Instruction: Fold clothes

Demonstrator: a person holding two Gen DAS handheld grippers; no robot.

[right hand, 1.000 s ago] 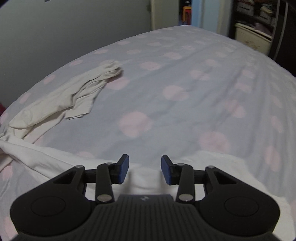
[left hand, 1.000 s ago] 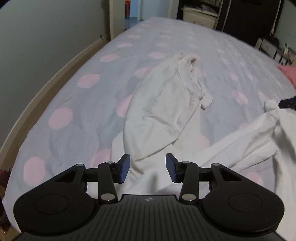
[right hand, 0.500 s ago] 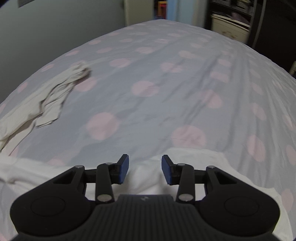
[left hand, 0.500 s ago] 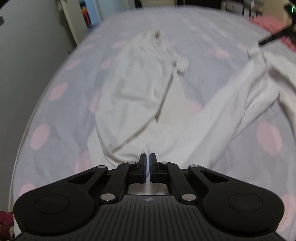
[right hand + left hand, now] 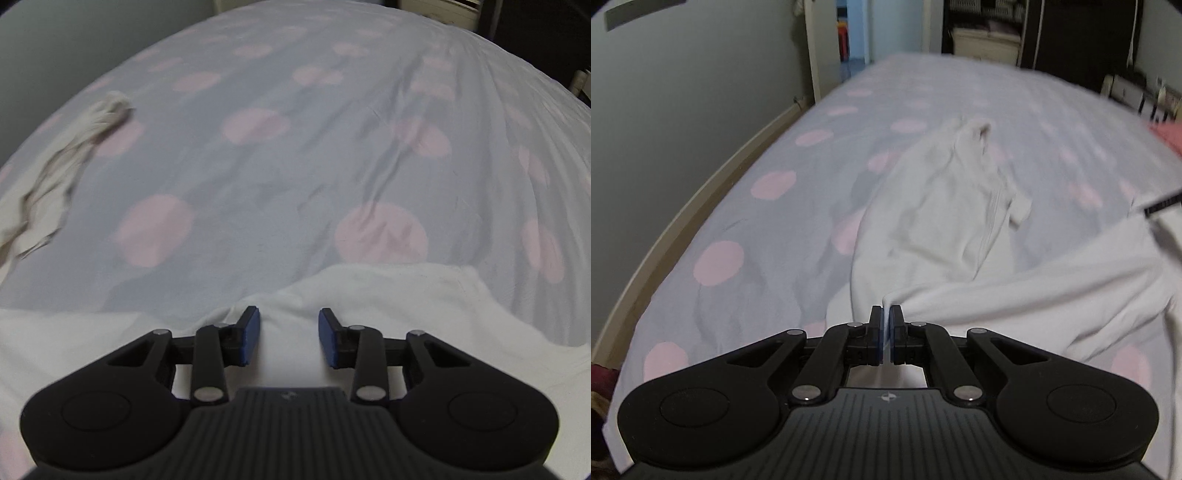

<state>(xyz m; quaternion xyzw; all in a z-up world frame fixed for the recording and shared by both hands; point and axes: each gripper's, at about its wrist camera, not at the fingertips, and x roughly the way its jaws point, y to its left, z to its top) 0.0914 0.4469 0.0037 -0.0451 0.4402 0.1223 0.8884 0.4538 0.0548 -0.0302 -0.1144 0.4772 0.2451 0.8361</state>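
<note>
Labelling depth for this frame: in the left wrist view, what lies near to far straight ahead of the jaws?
left gripper shut on the white garment → garment's far tip → dotted bedsheet → doorway.

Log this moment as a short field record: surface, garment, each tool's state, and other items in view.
surface: bed with a grey sheet printed with pink dots
garment: white garment, crumpled, partly spread on the sheet
left tool: shut on a fold of the white garment, which pulls taut to the right
right tool: open, over a white fabric edge, not gripping
other: pink item at the far right edge, blurred; doorway beyond the bed
</note>
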